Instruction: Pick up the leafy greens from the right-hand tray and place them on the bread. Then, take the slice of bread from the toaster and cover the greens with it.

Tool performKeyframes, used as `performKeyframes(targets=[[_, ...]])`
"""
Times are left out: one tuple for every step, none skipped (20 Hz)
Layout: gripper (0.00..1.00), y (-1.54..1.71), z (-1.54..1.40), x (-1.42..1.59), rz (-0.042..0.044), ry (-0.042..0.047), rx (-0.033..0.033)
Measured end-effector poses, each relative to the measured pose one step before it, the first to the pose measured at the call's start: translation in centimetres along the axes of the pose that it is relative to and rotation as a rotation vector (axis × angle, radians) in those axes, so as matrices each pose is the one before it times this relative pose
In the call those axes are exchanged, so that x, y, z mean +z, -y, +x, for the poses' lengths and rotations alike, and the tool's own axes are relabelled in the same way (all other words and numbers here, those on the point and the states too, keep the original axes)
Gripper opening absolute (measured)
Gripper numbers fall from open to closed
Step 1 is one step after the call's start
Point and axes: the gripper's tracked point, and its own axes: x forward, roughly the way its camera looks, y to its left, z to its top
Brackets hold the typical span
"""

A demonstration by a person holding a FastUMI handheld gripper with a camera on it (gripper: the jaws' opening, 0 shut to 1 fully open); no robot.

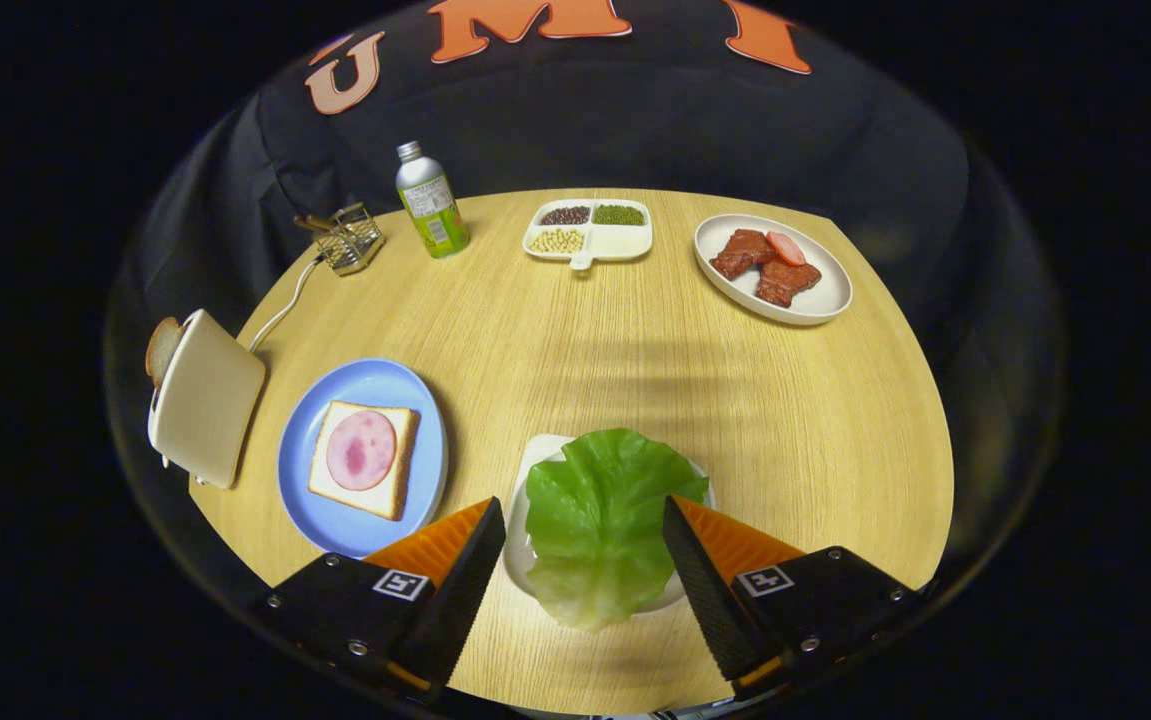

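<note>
Gripper view: hand-held gripper [583,535] spread wide, fingers flanking the leafy greens [603,512] without touching. Greens lie on their tray [539,462], between the fingers, long axis running straight ahead. Bread [365,459] sits off left.

Tray [538,470] mostly hidden under leafy greens [603,520], toaster [205,398] hiding most of bread slice [162,350]

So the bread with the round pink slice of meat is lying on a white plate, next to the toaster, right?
Not quite: in the gripper view the bread with the pink meat slice lies on a blue plate, not a white one. It is next to the toaster, as you said.
</note>
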Motion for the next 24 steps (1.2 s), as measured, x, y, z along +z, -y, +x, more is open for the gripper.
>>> performKeyframes(targets=[[0.95, 0.194, 0.424, -0.320, 0.00832, -0.01702, -0.00410], [0.95, 0.177, 0.376, -0.372, 0.01052, -0.01441, -0.00784], [0.95, 0.203, 0.378, -0.204, 0.00777, -0.01202, -0.00740], [0.94, 0.259, 0.583, -0.215, 0.00406, -0.00921, -0.00790], [0.93, 0.265, 0.364, -0.161, 0.00232, -0.00918, -0.00891], [0.93, 0.165, 0.362, -0.210, 0.00189, -0.00890, -0.00640], [0.91, 0.107, 0.278, -0.258, 0.00189, -0.00967, -0.00557], [0.91, 0.097, 0.337, -0.276, 0.00186, -0.00742, -0.00583], [0.89, 0.073, 0.224, -0.135, 0.00101, -0.00828, -0.00447], [0.88, 0.044, 0.278, -0.112, 0.00519, -0.00196, -0.00483], [0.86, -0.073, 0.265, -0.080, -0.00006, -0.00261, -0.00435], [0.85, 0.048, 0.126, -0.214, -0.00331, -0.00437, -0.00100], [0.81, 0.030, 0.151, -0.158, 0.00112, -0.00743, -0.00341], [0.79, 0.195, -0.032, 0.200, -0.00147, 0.01064, -0.00959], [0.75, 0.021, 0.119, -0.032, -0.00088, -0.00480, -0.00382], [0.72, 0.082, -0.026, 0.103, -0.00194, 0.00676, -0.00718], [0.67, -0.007, -0.013, -0.078, -0.00205, -0.00076, -0.00261], [0.65, -0.067, 0.026, 0.092, 0.00123, 0.00645, -0.00061], [0.62, -0.015, -0.028, 0.059, -0.00214, 0.00587, -0.00015], [0.59, -0.186, -0.022, 0.043, 0.00012, 0.00301, 0.00059], [0.51, -0.026, -0.016, 0.019, -0.00219, 0.00399, -0.00014], [0.47, -0.151, 0.088, 0.107, -0.00016, 0.00561, -0.00011], [0.39, 0.028, 0.016, 0.090, 0.00226, 0.00434, -0.00033], [0.34, 0.078, 0.028, 0.109, 0.00827, 0.00419, -0.00270]])
